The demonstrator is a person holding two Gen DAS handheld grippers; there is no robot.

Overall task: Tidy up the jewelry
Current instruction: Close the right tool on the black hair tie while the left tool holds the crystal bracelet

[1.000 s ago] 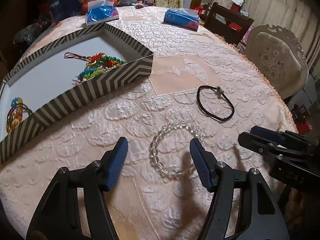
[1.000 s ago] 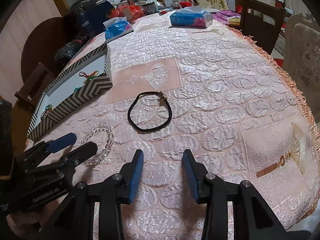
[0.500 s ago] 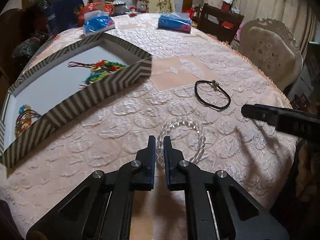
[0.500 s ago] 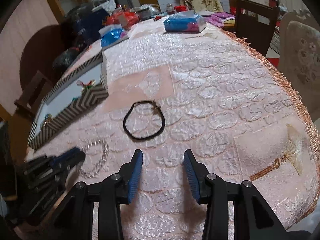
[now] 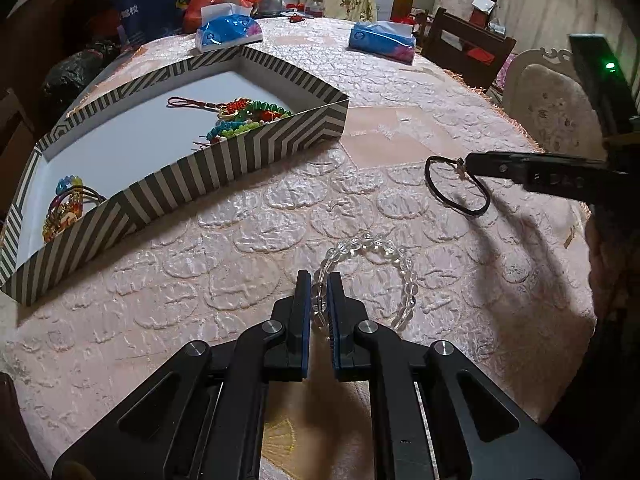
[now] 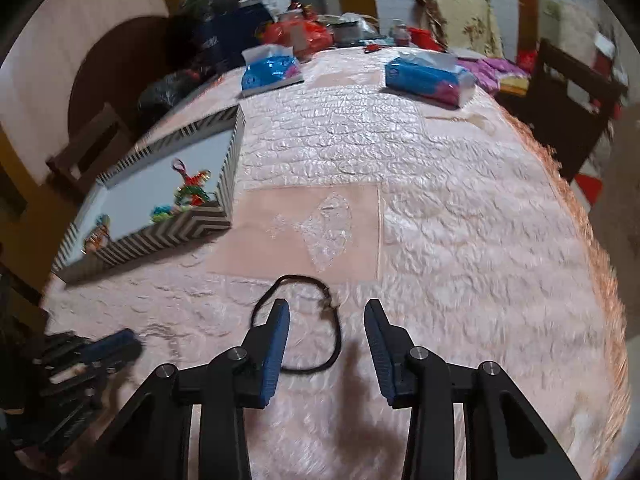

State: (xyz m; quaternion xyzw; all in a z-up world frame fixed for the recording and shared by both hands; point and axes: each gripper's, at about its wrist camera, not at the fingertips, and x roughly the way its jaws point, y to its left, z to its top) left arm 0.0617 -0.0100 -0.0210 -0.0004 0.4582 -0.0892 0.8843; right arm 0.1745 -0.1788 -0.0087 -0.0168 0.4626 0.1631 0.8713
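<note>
My left gripper [image 5: 319,280] is shut on one side of a clear bead bracelet [image 5: 404,264] that lies on the pink tablecloth. A black cord bracelet [image 5: 460,209] lies further right. The right gripper [image 5: 520,168] reaches in over it from the right. In the right wrist view the right gripper [image 6: 327,312] hangs above the black cord bracelet [image 6: 338,340]. Its jaws are closing, the cord's clasp lies between them, and the pads do not press on it. A striped box [image 5: 240,156] at the left holds several colourful bead pieces [image 5: 240,116]. The left gripper [image 6: 112,344] shows blurred at lower left.
Two blue tissue packs [image 5: 228,32] [image 5: 382,40] sit at the table's far end among bags. Upholstered chairs [image 5: 552,108] stand to the right. The fringed table edge [image 6: 600,260] curves along the right side. The striped box [image 6: 180,232] stands left of the cord bracelet.
The left gripper went from open around the clear bracelet to shut on it. The right gripper moved forward over the black cord bracelet and rolled slightly.
</note>
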